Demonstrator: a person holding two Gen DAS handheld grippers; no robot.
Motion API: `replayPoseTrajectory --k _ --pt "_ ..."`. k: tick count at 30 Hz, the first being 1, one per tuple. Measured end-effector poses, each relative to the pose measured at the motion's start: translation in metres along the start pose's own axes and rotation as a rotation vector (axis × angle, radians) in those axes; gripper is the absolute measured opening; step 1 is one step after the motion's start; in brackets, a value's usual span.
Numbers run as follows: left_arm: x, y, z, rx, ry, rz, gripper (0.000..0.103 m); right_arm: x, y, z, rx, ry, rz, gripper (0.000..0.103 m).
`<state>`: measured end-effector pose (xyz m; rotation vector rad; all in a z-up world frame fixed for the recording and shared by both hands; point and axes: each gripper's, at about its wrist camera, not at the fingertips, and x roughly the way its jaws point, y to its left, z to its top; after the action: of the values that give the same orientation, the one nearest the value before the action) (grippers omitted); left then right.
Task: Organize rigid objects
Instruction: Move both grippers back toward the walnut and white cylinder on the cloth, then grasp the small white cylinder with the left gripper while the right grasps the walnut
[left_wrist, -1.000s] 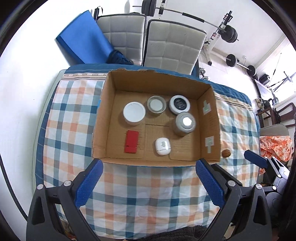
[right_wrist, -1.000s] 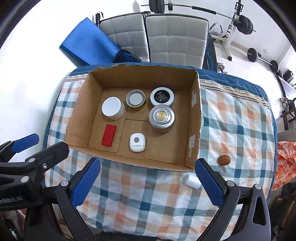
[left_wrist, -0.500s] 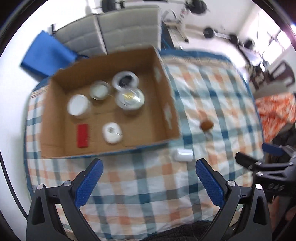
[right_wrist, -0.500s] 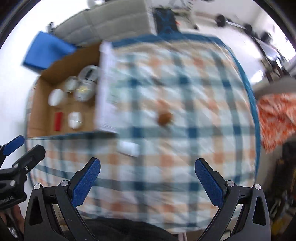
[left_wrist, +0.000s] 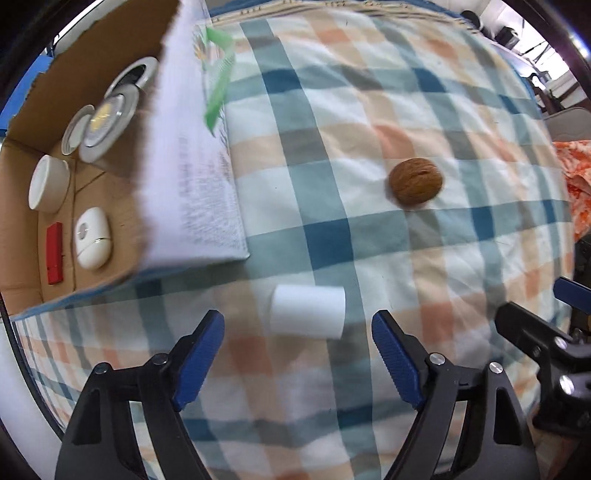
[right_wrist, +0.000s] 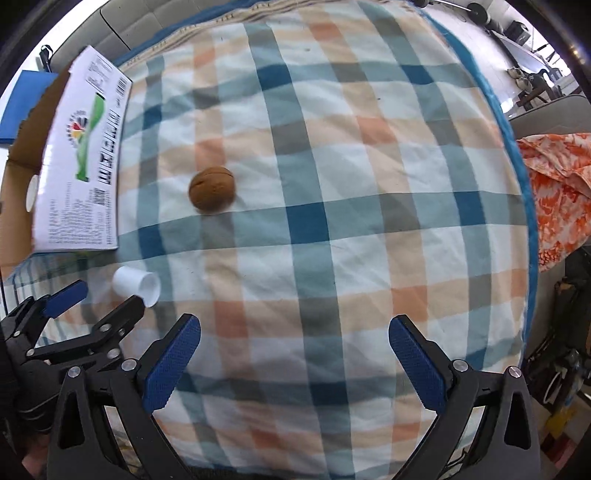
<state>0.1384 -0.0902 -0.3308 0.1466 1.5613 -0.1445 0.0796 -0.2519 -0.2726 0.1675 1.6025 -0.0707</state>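
A small white cylinder (left_wrist: 306, 311) lies on its side on the checked cloth, just ahead of my open left gripper (left_wrist: 297, 336). It also shows in the right wrist view (right_wrist: 136, 285), with the left gripper (right_wrist: 92, 299) at it. A brown walnut (left_wrist: 416, 181) lies further out on the cloth, also in the right wrist view (right_wrist: 212, 189). My right gripper (right_wrist: 294, 343) is open and empty, low over bare cloth, right of the cylinder. The cardboard box (left_wrist: 192, 177) at left holds round tins (left_wrist: 107, 122), a white jar (left_wrist: 48, 182), a white oval device (left_wrist: 92, 237) and a red block (left_wrist: 54, 253).
The box's printed outer wall (right_wrist: 79, 166) stands at the left. An orange patterned cloth (right_wrist: 557, 184) lies past the right edge of the bed. Gym gear and furniture stand beyond the far edge.
Both grippers swung right and dropped closer to the cloth. The left gripper now has the white cylinder just ahead of its fingers. The box has slid to the left of both views.
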Motion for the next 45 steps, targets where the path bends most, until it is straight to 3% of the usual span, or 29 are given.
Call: replayPoseTrajectory --k 5,9,15,18,23,28,30,32,34,37,45 --pt "0.018 -0.005 0.002 -0.039 0.016 0.030 0.039 0.008 0.004 0.015 -0.028 -0.009 0.019 0.103" --pt "0.018 0.002 -0.005 -0.108 -0.007 0.047 0.039 0.008 0.012 0.029 -0.044 -0.022 0.032 0.103" --pt "0.018 0.019 -0.024 -0.191 -0.046 0.159 0.039 0.015 0.031 0.050 -0.076 -0.047 0.018 0.102" --pt "0.020 0.026 -0.029 -0.223 -0.040 0.170 0.039 0.020 0.042 0.058 -0.096 -0.053 -0.019 0.096" --pt "0.022 0.026 -0.032 -0.226 -0.040 0.202 0.039 0.033 0.065 0.077 -0.135 -0.069 -0.103 0.077" --pt "0.028 0.021 -0.023 -0.212 -0.032 0.214 0.039 0.040 0.089 0.087 -0.175 -0.083 -0.136 0.075" --pt "0.033 0.018 -0.016 -0.211 -0.030 0.210 0.039 0.045 0.095 0.092 -0.181 -0.071 -0.138 0.067" --pt "0.034 0.012 -0.009 -0.210 -0.028 0.210 0.039 0.054 0.097 0.098 -0.185 -0.044 -0.146 0.050" --pt "0.034 0.009 -0.006 -0.205 -0.026 0.210 0.039 0.058 0.099 0.102 -0.183 -0.042 -0.140 0.047" --pt "0.034 0.012 0.004 -0.202 -0.024 0.203 0.039 0.057 0.099 0.107 -0.185 -0.053 -0.139 0.035" --pt "0.023 0.027 -0.006 -0.186 -0.025 0.183 0.039 0.044 0.079 0.097 -0.177 -0.051 -0.117 0.035"
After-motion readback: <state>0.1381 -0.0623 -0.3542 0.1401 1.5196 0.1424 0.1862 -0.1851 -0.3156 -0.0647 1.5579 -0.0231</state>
